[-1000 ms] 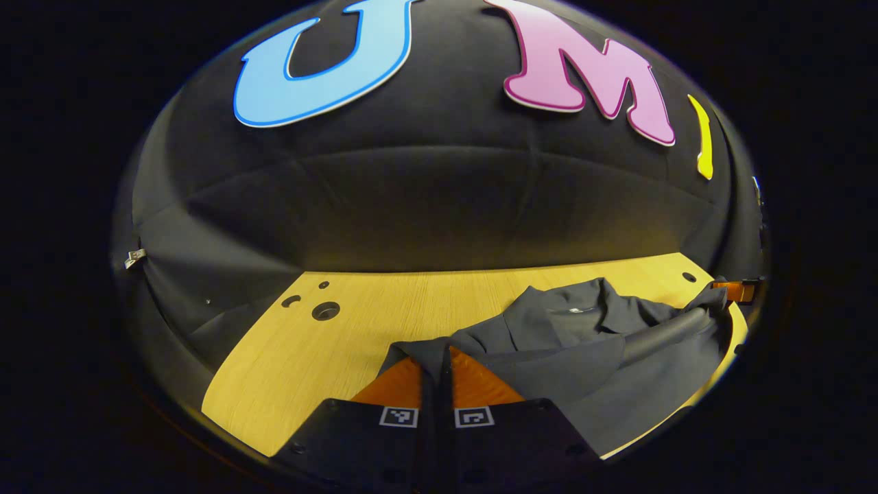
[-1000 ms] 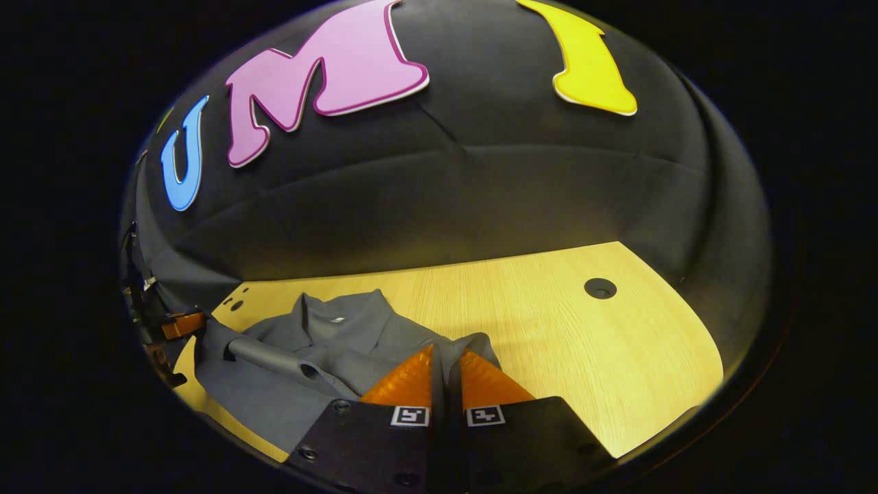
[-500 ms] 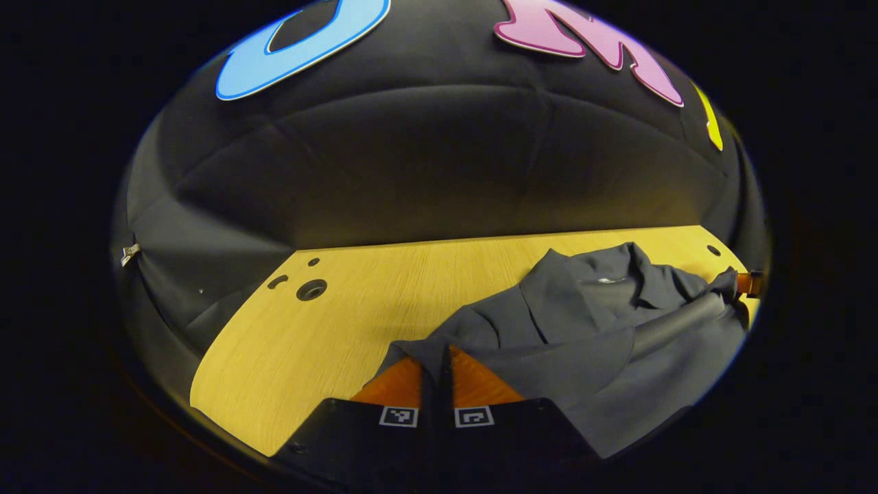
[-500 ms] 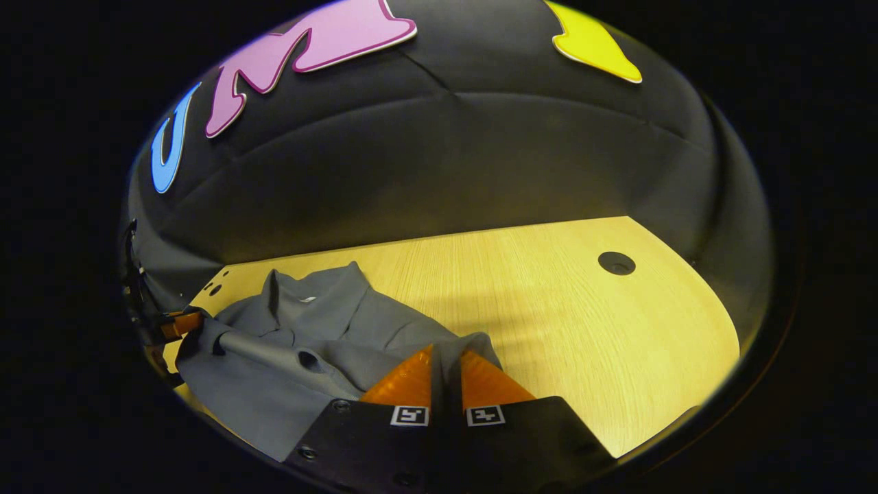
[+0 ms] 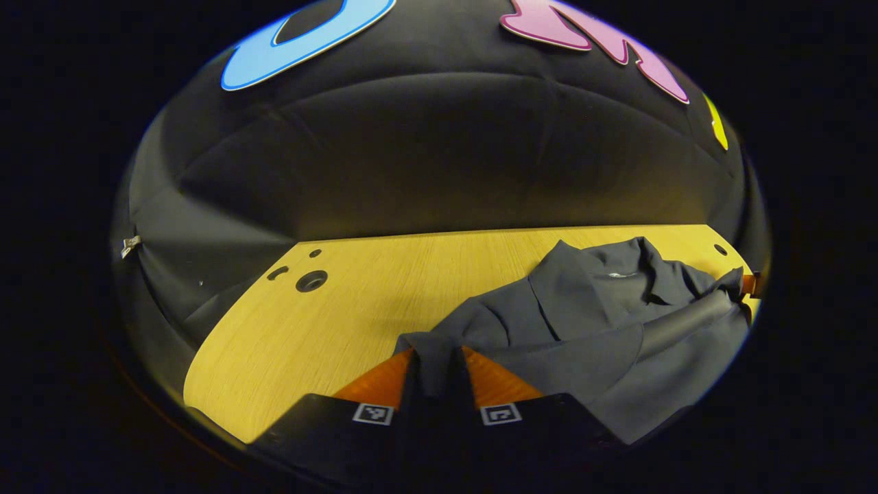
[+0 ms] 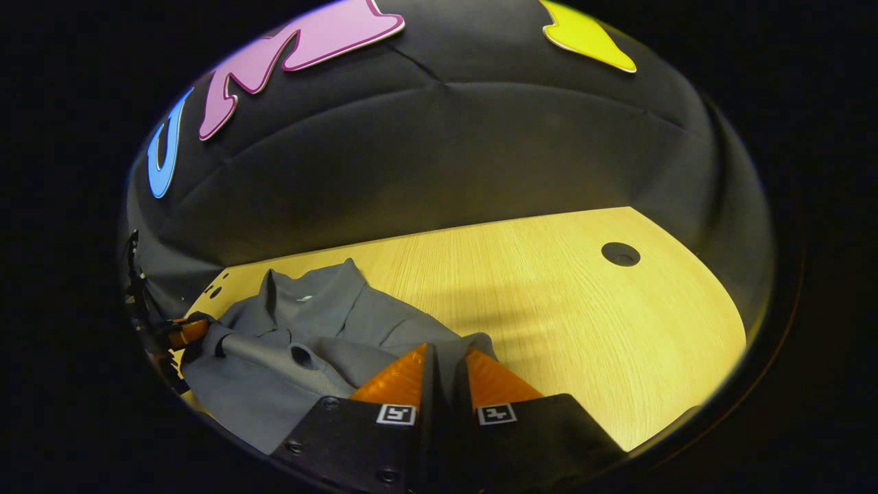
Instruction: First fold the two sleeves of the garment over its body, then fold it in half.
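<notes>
Left gripper view: the left gripper (image 5: pixel 439 357) has its fingers a little apart with a fold of the grey garment (image 5: pixel 583 322) lying between them; whether they still press it, I cannot tell. From there the garment spreads toward the tabletop's (image 5: pixel 357 309) right edge, collar toward the far edge, one rolled sleeve (image 5: pixel 686 322) across its body. In the right gripper view, the right gripper (image 6: pixel 446 357) likewise straddles the cloth, grip unclear, with bare tabletop beyond toward the far right corner.
</notes>
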`<state>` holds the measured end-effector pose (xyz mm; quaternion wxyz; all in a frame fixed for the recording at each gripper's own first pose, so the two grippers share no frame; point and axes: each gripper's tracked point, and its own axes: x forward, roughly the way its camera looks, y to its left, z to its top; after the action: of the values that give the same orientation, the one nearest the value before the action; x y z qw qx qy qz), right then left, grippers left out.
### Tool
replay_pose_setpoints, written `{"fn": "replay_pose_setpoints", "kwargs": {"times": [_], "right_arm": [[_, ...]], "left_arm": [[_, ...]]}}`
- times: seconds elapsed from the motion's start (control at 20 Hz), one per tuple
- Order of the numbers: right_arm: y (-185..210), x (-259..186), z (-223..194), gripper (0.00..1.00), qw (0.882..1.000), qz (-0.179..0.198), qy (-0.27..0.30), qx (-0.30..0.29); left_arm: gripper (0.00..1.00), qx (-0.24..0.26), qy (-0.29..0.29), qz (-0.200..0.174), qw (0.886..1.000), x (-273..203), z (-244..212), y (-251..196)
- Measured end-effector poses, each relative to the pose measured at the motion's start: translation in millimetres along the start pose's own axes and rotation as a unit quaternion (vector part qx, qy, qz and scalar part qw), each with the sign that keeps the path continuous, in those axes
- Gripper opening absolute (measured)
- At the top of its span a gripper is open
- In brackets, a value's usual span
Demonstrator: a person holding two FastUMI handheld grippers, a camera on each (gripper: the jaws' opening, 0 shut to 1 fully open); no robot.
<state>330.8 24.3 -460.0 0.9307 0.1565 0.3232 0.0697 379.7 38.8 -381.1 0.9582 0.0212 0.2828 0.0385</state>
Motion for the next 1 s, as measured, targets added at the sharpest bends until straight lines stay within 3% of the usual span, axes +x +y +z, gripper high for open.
{"fn": "replay_pose_setpoints", "kwargs": {"times": [0.05, 0.1, 0.15, 0.2, 0.25, 0.3, 0.35, 0.45, 0.5, 1.0], "right_arm": [[0.5, -1.2, -0.1, 0.16, 1.0, 0.001, 0.001, -0.002], [0.1, -4.3, 1.3, 0.27, 1.0, 0.002, 0.002, -0.002], [-0.7, -6.4, 0.3, 0.29, 1.0, 0.0, 0.004, -0.002], [-1.4, -9.0, 1.8, 0.41, 1.0, -0.002, 0.006, -0.001], [-2.0, -15.7, 4.6, 0.46, 1.0, -0.002, 0.005, -0.001], [-3.4, -17.8, 7.5, 0.6, 1.0, -0.004, 0.002, -0.001], [-5.5, -21.7, 11.4, 0.62, 1.0, -0.007, -0.003, -0.001], [-6.1, -32.4, 20.1, 0.68, 1.0, -0.008, -0.008, -0.001], [-7.2, -38.2, 23.3, 0.84, 1.0, -0.01, -0.011, -0.001], [11.5, -132.3, 51.0, 0.84, 0.999, 0.003, -0.051, -0.01]], "left_arm": [[0.48, 0.001, 0.0, 0.003, 1.0, -1.8, 0.8, 0.8], [0.6, 0.0, -0.001, 0.003, 1.0, -3.9, 2.1, 1.1], [0.72, -0.003, -0.004, 0.004, 1.0, -6.4, 5.1, 1.5], [0.77, -0.006, -0.006, 0.003, 1.0, -9.0, 6.8, 1.9], [0.89, -0.011, -0.008, 0.0, 1.0, -11.9, 9.2, 0.2], [0.91, -0.013, -0.01, -0.004, 1.0, -15.5, 10.9, -1.7], [0.96, -0.013, -0.014, -0.007, 1.0, -19.1, 13.9, -3.6], [0.98, -0.005, -0.022, -0.011, 1.0, -28.3, 20.0, -6.9], [0.98, 0.0, -0.027, -0.013, 1.0, -34.0, 23.3, -8.8], [0.98, -0.002, -0.08, -0.037, 0.996, -134.8, 57.0, -13.8]]}}
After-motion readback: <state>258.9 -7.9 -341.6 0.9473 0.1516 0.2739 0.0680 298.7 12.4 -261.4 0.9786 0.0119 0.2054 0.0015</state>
